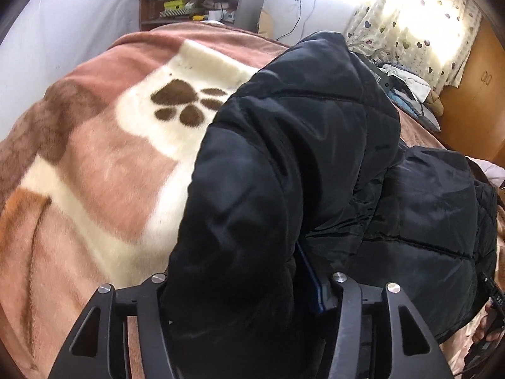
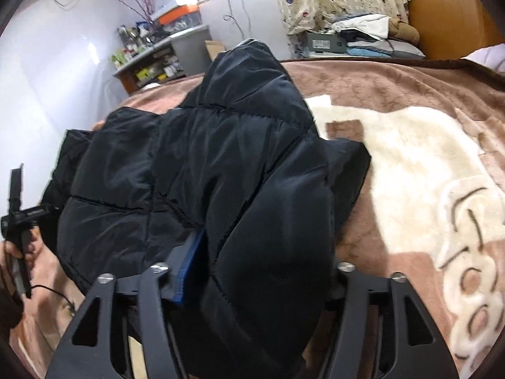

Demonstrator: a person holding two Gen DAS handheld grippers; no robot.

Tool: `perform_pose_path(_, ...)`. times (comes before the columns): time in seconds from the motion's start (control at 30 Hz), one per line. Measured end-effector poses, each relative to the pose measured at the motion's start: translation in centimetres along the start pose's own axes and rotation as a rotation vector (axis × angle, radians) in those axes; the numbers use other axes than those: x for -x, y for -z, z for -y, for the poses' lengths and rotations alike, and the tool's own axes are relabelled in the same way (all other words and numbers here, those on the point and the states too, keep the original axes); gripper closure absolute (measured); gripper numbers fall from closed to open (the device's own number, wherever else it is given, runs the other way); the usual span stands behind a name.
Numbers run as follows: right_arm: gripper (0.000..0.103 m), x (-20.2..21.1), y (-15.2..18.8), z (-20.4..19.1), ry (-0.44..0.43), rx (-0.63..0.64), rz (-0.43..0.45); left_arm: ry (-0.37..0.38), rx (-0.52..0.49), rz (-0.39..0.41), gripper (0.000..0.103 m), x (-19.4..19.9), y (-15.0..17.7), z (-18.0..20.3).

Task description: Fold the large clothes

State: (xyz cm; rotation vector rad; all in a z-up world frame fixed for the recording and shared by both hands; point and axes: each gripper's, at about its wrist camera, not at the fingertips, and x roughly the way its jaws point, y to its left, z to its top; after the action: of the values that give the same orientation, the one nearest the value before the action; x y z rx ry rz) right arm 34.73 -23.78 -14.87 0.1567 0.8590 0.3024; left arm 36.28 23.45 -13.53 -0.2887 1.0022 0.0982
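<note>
Left gripper (image 1: pixel 246 287) and right gripper (image 2: pixel 252 281): matte black frames; silver screws; blue finger pads (image 2: pixel 191 268).

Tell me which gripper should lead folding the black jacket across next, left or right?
Probably the right gripper. Both grip the black puffer jacket, but the left gripper holds a sleeve already lifted over the jacket's body, while the right's fold still hangs out over the blanket.
</note>
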Motion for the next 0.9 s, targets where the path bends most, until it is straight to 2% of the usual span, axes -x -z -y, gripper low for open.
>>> perform_pose_path(0.03,0.026,0.3,0.0,0.1,0.026,-0.004,-0.001,-0.024,0.0,-0.001,0.032,0.4,0.1,-0.1)
perform_pose_path(0.07,0.025,0.5,0.0,0.1,0.04,-0.009,0.002,-0.035,0.001,0.002,0.027,0.8,0.3,-0.2)
perform_pose_path(0.17,0.025,2.0,0.0,0.2,0.063,-0.04,0.016,-0.029,0.013,0.016,0.027,2.5,0.6,-0.8)
perform_pose_path(0.27,0.025,3.8,0.1,-0.3,0.129,-0.037,0.042,-0.053,0.012,0.029,0.027,4.6,1.3,-1.1)
perform_pose_path(0.33,0.025,5.4,0.5,-0.8,0.159,-0.044,0.07,-0.045,-0.032,0.047,0.026,6.3,2.0,-0.6)
perform_pose_path(0.4,0.025,6.9,1.0,-1.7,0.159,-0.039,0.095,-0.047,-0.1,0.046,0.024,7.9,3.1,0.8)
perform_pose_path(0.5,0.025,9.0,2.3,-3.8,0.147,-0.016,0.107,-0.104,-0.191,0.054,0.015,10.0,5.1,3.2)
perform_pose_path(0.53,0.025,9.3,2.6,-4.3,0.149,-0.011,0.102,-0.112,-0.215,0.061,0.015,10.7,5.8,4.0)
perform_pose_path(0.6,0.025,10.0,3.6,-6.1,0.177,0.007,0.074,-0.088,-0.207,0.061,0.015,11.8,7.1,5.1)
perform_pose_path(0.7,0.025,10.8,5.3,-8.1,0.164,-0.006,0.059,-0.063,-0.205,0.075,0.015,13.2,9.4,7.1)
perform_pose_path(0.77,0.025,11.3,6.2,-9.1,0.119,-0.025,0.056,-0.05,-0.2,0.083,0.015,13.8,10.5,8.0)
perform_pose_path(0.9,0.025,11.9,7.5,-10.5,0.134,-0.043,0.038,-0.049,-0.209,0.097,0.015,15.0,12.7,9.9)
